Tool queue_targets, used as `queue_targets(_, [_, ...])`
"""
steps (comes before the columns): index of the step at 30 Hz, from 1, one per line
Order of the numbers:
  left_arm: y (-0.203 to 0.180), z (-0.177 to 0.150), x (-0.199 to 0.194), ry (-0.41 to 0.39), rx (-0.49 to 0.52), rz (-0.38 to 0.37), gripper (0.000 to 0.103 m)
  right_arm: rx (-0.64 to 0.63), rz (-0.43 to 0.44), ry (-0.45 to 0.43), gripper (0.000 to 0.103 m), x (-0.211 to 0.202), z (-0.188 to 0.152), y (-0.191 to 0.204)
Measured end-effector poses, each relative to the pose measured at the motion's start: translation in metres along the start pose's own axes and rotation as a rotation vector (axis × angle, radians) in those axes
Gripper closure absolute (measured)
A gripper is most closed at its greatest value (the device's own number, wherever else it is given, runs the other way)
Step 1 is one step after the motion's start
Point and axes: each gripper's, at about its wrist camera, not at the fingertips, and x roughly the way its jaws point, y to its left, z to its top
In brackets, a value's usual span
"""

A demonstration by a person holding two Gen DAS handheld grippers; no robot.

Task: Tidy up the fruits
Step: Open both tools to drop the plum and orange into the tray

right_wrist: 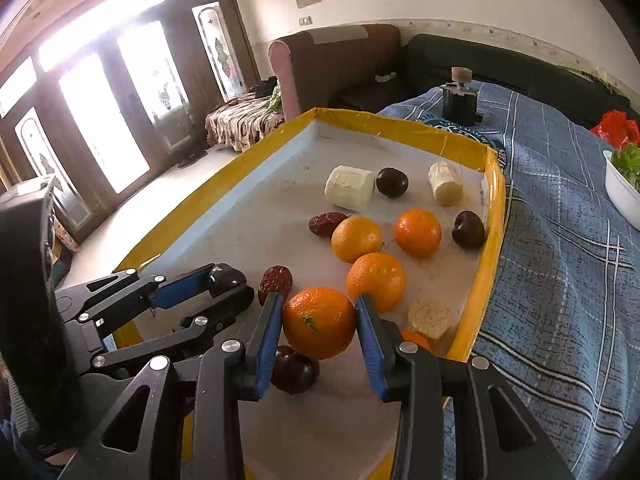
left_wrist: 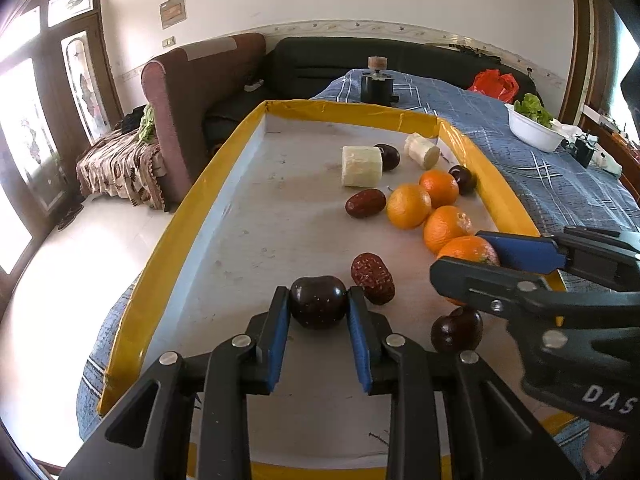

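My left gripper [left_wrist: 319, 308] is shut on a dark plum [left_wrist: 318, 301] near the front of the yellow-rimmed tray [left_wrist: 188, 196]; both show in the right wrist view, the gripper [right_wrist: 224, 286] and the plum [right_wrist: 225, 278]. My right gripper [right_wrist: 318, 322] is shut on an orange [right_wrist: 319, 322], also in the left wrist view [left_wrist: 468, 252]. Three more oranges [right_wrist: 356, 239] lie beyond, with red dates [left_wrist: 372, 278], other dark plums [right_wrist: 294, 372] and pale peeled cane pieces [left_wrist: 361, 166].
The tray rests on a blue plaid cloth [right_wrist: 560, 264]. A white bowl of greens [left_wrist: 534, 130] stands at the right. A dark jar with a cork lid [right_wrist: 460, 100] stands beyond the tray. Sofas and glass doors lie behind.
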Motion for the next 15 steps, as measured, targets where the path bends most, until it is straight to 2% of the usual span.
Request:
queue_targets(1, [0.0, 0.0, 0.0, 0.001, -0.001, 0.003, 0.073, 0.002, 0.003, -0.002, 0.061, -0.002, 0.0, 0.0])
queue_targets(3, [0.0, 0.0, -0.002, -0.006, -0.002, 0.009, 0.059, 0.002, 0.007, -0.006, 0.061, -0.005, -0.001, -0.001])
queue_targets(4, [0.0, 0.0, -0.003, -0.012, -0.003, 0.015, 0.056, 0.003, 0.008, -0.008, 0.061, -0.007, -0.001, 0.0])
queue_targets(10, [0.001, 0.0, -0.006, -0.023, -0.004, 0.033, 0.053, 0.02, 0.028, -0.036, 0.061, -0.024, -0.003, -0.004])
queue_targets(13, [0.002, 0.0, -0.01, -0.034, -0.009, 0.038, 0.05, 0.037, 0.027, -0.073, 0.054, -0.041, -0.006, -0.011])
queue_targets(15, [0.003, 0.0, -0.017, -0.049, -0.012, 0.044, 0.041, 0.051, 0.029, -0.094, 0.051, -0.053, -0.008, -0.017])
